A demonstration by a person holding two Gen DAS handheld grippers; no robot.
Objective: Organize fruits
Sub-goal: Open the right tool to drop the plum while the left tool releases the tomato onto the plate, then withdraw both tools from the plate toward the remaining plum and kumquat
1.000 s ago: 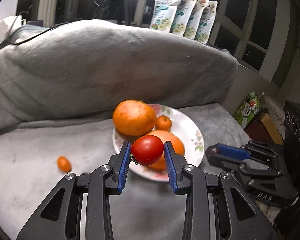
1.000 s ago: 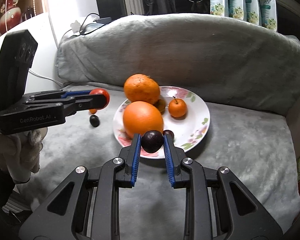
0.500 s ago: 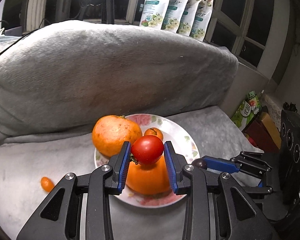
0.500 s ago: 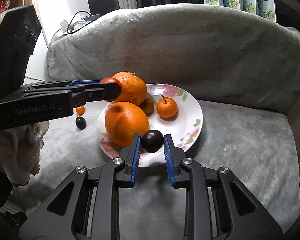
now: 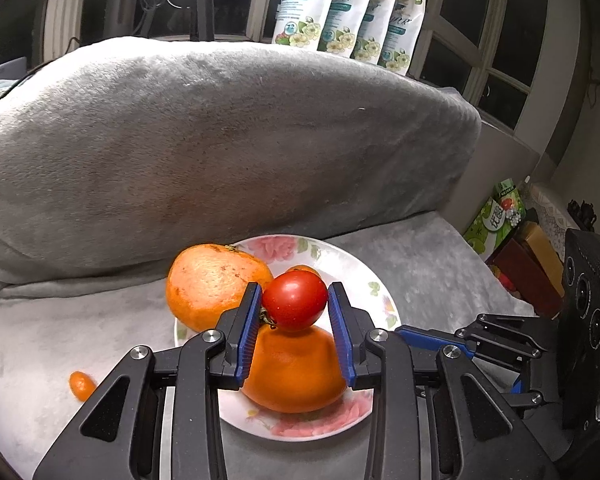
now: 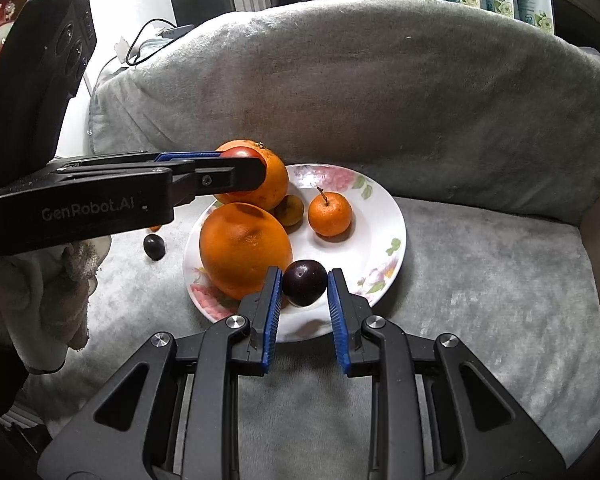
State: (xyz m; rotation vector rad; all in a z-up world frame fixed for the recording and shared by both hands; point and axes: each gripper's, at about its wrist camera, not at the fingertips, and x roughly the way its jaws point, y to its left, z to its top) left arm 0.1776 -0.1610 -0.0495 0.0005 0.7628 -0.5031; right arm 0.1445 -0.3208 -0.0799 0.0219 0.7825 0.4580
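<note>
My left gripper (image 5: 295, 304) is shut on a red tomato (image 5: 295, 299) and hovers over the flowered white plate (image 5: 342, 258). Beneath it lie two big oranges (image 5: 296, 372), one nearer and one at the plate's far left (image 5: 214, 284). My right gripper (image 6: 303, 284) is shut on a dark plum (image 6: 304, 282) above the plate's (image 6: 384, 224) near rim. In the right wrist view the left gripper (image 6: 244, 160) reaches in from the left, its tomato (image 6: 242, 153) in front of the far orange (image 6: 270, 178). A small mandarin (image 6: 330, 214) and a brownish fruit (image 6: 290, 210) also sit on the plate.
On the grey blanket left of the plate lie a dark plum (image 6: 154, 246) and a small orange kumquat (image 5: 82, 385). A big grey cushion (image 5: 220, 140) rises behind the plate. Boxes and packets (image 5: 512, 236) stand off the seat's right edge. A gloved hand (image 6: 40, 296) holds the left gripper.
Both grippers moved in over the plate with their fruits held. The left one with the tomato came from the plate's left side to above the oranges.
</note>
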